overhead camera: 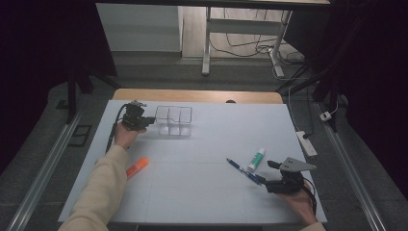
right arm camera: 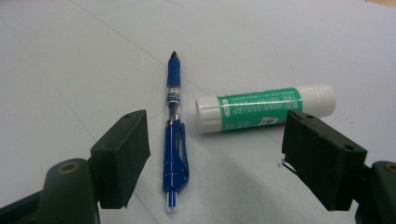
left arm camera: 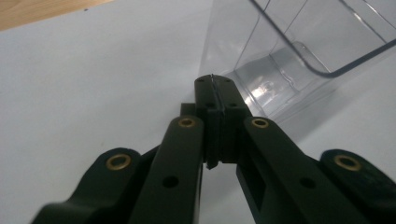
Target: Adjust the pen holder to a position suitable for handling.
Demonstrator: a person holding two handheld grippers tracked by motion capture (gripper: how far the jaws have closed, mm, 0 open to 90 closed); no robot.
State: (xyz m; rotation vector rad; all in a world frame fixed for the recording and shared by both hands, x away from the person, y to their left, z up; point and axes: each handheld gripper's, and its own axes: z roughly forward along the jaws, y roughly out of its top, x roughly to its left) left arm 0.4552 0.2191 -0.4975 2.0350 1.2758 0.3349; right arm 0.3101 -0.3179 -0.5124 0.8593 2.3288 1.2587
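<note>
Left gripper (left arm camera: 215, 86): fingers closed flat together, nothing between them, tips just beside the lower wall of the clear divided organizer (overhead camera: 173, 120), which stood at the far left of the bench (overhead camera: 211, 192). Right gripper (right arm camera: 217, 154): fingers wide apart, holding nothing. Blue pen (right arm camera: 173, 135) lay between them on the bench; green-and-white glue stick (right arm camera: 265, 108) just beyond. Orange highlighter (overhead camera: 137, 167) lay beside the left sleeve.

- I am counting one clear organizer (overhead camera: 173, 120), standing at the far left of the mat.
- I am seeing one orange highlighter (overhead camera: 137, 167).
- I am logging one blue pen (right arm camera: 173, 130).
- I am noting one glue stick (right arm camera: 264, 107), lying just beside the pen.
- I am operating two grippers: left gripper (left arm camera: 214, 81), right gripper (right arm camera: 215, 158).
</note>
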